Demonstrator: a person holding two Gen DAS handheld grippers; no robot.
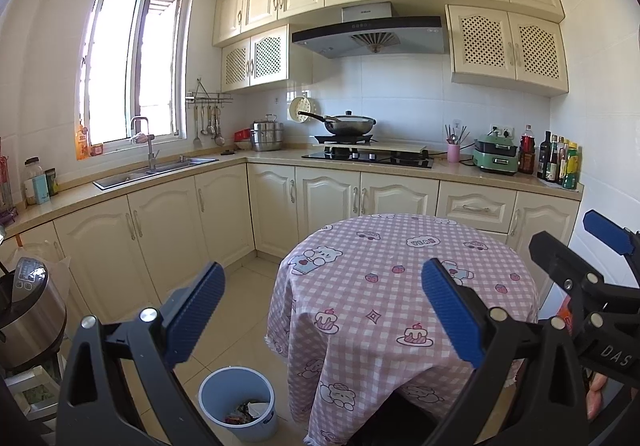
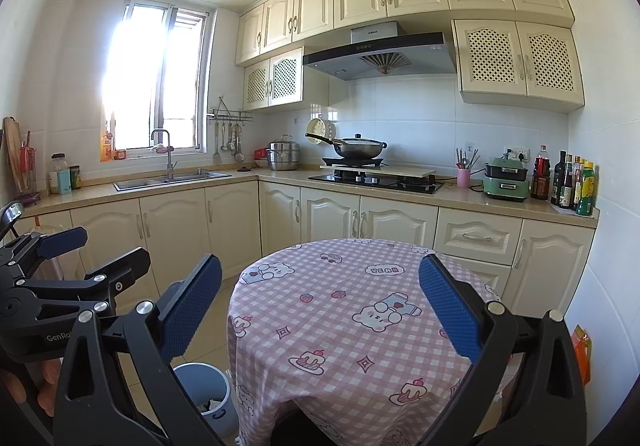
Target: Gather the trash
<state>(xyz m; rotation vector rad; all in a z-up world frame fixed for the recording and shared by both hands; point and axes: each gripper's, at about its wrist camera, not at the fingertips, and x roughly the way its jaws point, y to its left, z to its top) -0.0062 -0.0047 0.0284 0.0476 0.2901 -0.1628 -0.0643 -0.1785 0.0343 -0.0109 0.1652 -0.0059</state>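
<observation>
A round table with a pink checked cartoon cloth [image 1: 400, 286] [image 2: 352, 310] stands in front of me; its top shows no loose items. A light blue trash bin [image 1: 238, 402] [image 2: 204, 394] sits on the floor at the table's left foot, with wrappers and paper inside. My left gripper [image 1: 320, 310] is open and empty, raised above the table's near left edge and the bin. My right gripper [image 2: 320, 310] is open and empty above the table's near side. Each gripper shows at the edge of the other's view: the right one [image 1: 576, 242] and the left one [image 2: 100, 250].
Cream kitchen cabinets and an L-shaped counter [image 1: 260, 158] run behind, with a sink [image 1: 156, 170], a hob with a wok [image 1: 350, 124], a green appliance [image 1: 496, 156] and bottles [image 1: 560, 162]. A steel cooker [image 1: 28, 314] stands at the left. Tiled floor lies between table and cabinets.
</observation>
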